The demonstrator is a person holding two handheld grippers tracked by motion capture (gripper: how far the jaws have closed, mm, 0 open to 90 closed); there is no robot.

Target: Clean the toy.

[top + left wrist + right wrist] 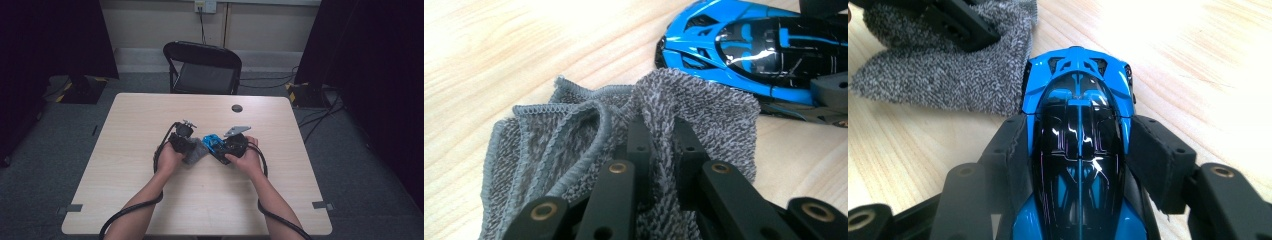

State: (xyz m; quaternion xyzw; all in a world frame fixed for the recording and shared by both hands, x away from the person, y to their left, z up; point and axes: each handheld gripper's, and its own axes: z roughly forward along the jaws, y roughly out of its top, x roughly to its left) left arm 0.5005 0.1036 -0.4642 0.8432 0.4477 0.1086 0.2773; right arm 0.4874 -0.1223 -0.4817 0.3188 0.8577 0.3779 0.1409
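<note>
A glossy blue-and-black toy car (1079,145) with a dark canopy sits near the middle of the tabletop (150,200), clamped along its flanks by the right tool (1079,150). Just beside its nose, the left tool (659,145) pinches a grey knitted cloth (569,145). No writing is readable.

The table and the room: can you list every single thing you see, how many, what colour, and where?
toy car: one, blue and black, mid-table, gripped by the right tool
cloth: one, grey, mid-table beside the car, pinched by the left tool
table: one, light wood, centre of room
chair: one, black, behind the table
wall socket: one, pale, on the far wall
left tool: one, black, shut on the cloth
right tool: one, black, clamped on the car's sides
</note>
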